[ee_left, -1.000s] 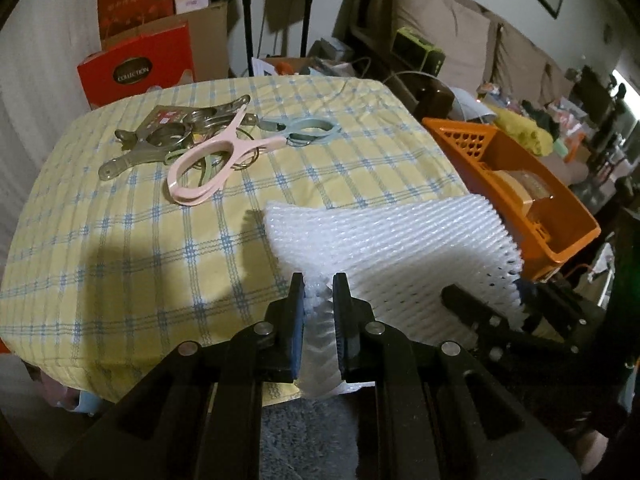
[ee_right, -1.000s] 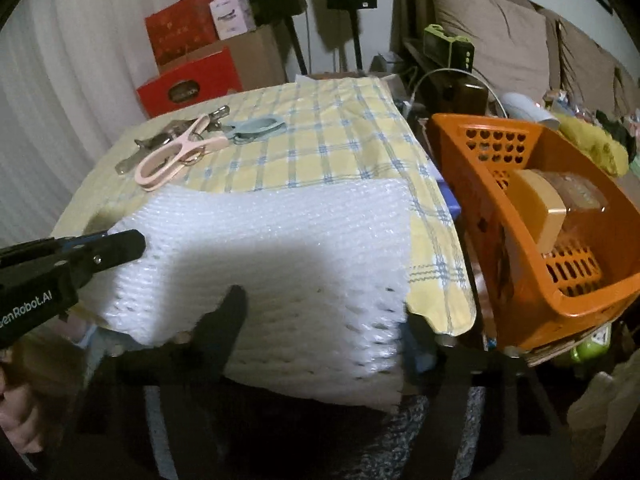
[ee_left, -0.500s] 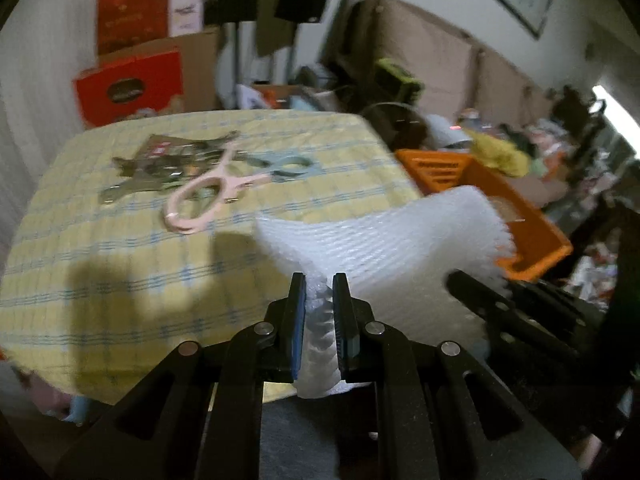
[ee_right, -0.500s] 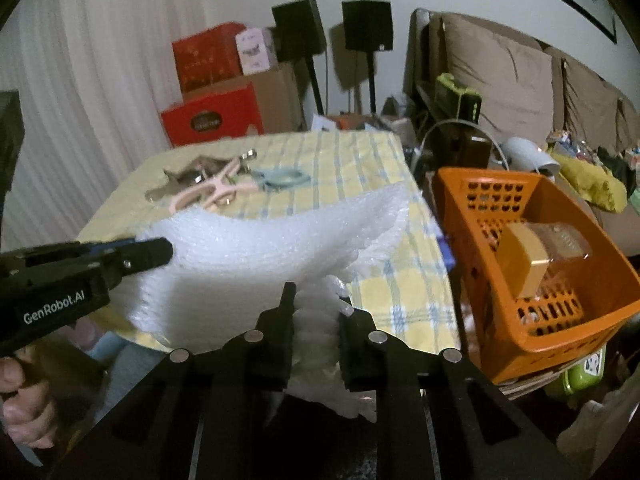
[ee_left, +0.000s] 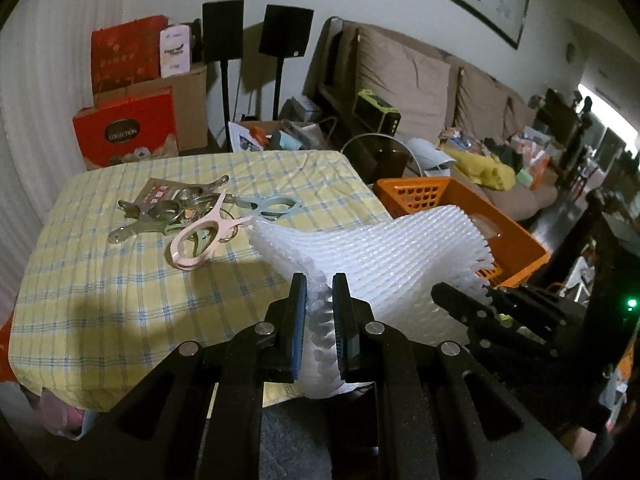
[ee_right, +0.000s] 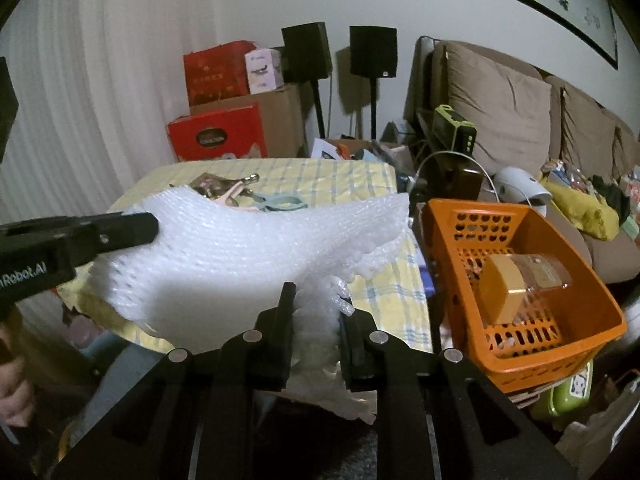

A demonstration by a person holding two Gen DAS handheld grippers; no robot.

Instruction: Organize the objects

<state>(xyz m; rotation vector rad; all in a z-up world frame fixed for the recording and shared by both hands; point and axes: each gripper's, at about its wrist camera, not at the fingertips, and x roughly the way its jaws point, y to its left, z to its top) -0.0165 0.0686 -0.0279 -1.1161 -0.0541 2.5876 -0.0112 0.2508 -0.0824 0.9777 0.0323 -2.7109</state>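
Foam sheet pinched at two edges, lifted above the table.

Left gripper fingers clamped on one edge; right gripper fingers just closed on the other. Orange basket at 3 o'clock.

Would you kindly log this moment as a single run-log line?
left gripper: shut on foam sheet | right gripper: shut on foam sheet | sheet: off checked tablecloth | orange basket: holds jar
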